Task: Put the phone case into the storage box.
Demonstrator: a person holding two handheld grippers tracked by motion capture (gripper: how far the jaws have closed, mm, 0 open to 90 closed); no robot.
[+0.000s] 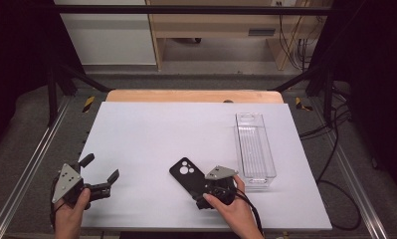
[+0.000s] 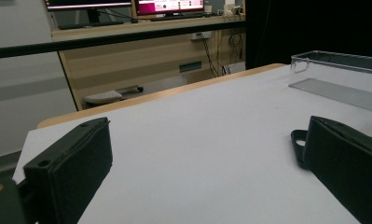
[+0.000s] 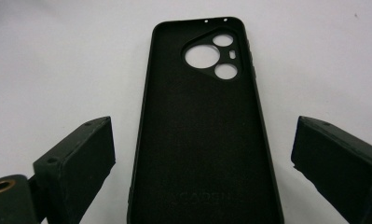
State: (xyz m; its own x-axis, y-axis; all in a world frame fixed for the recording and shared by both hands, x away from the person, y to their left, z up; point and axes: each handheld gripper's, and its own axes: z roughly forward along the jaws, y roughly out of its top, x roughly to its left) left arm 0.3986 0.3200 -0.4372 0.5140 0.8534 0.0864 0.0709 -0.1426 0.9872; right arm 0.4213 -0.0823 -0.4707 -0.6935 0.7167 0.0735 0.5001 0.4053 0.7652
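Lying flat near the worktop's (image 1: 151,129) front edge, the black phone case (image 3: 200,135) sits untouched between the right claw's (image 3: 204,158) wide-spread jaws; the left claw (image 1: 100,175) gapes empty near the front-left corner.

In the high view the right claw (image 1: 202,191) covers the near end of the black soft phone case (image 1: 185,174). The case's near end is cut off at the right gripper view's bottom edge, its embossed lettering too faint to read. The clear plastic rectangular tray (image 2: 342,77) runs off the left gripper view's right edge.

open left gripper (image 2: 207,177), white table (image 2: 197,140), clear tray (image 2: 342,74)
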